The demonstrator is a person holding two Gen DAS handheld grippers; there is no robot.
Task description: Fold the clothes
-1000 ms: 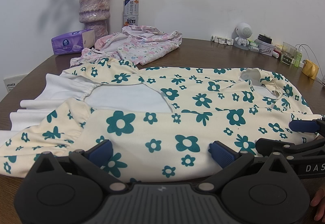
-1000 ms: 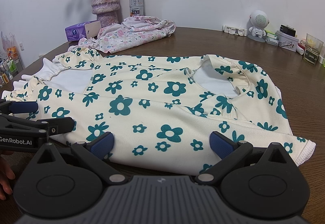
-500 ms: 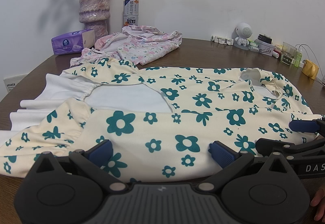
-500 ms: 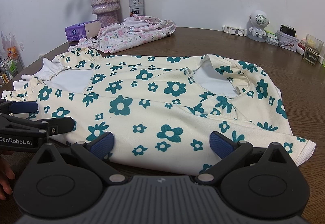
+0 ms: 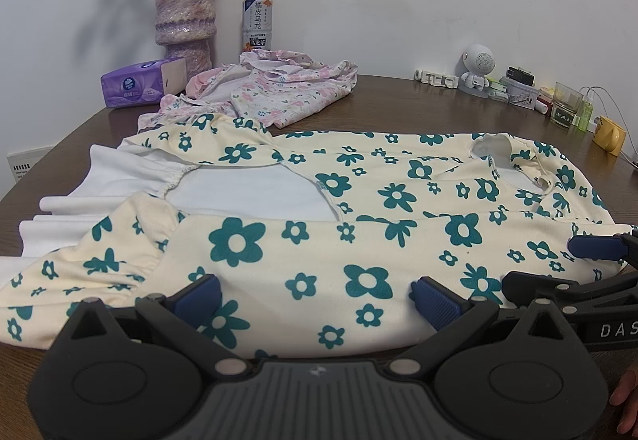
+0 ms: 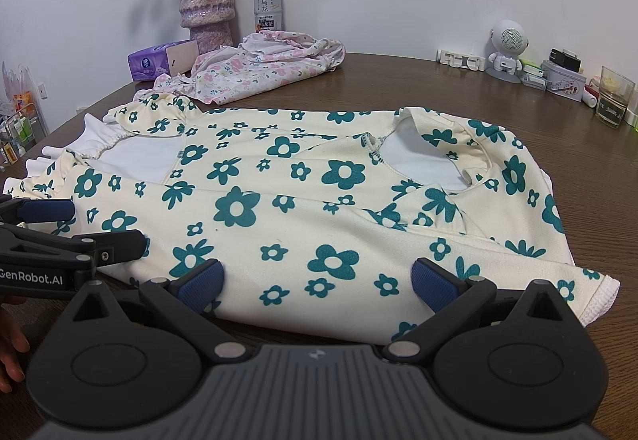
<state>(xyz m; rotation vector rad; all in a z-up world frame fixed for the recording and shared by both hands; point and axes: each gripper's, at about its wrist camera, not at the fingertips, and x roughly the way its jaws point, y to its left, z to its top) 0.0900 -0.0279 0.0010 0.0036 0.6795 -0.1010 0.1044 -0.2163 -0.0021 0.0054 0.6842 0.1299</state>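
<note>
A cream garment with teal flowers (image 5: pixel 319 224) (image 6: pixel 303 200) lies flat across the brown table, its near long edge folded over and white lining showing at two openings. My left gripper (image 5: pixel 317 294) stands open at the garment's near edge, fingers wide apart over the cloth. My right gripper (image 6: pixel 317 278) is open too, at the same near edge further right. Each gripper shows in the other's view: the right one (image 5: pixel 590 264) at the far right, the left one (image 6: pixel 60 228) at the far left. Neither holds cloth.
A pink floral garment (image 5: pixel 271 93) lies crumpled behind. A purple tissue pack (image 5: pixel 139 83), a vase of flowers (image 5: pixel 185 17) and a bottle (image 5: pixel 258 17) stand at the back left. Small items, a white robot figure (image 6: pixel 508 49) and a glass (image 6: pixel 616 95) line the back right.
</note>
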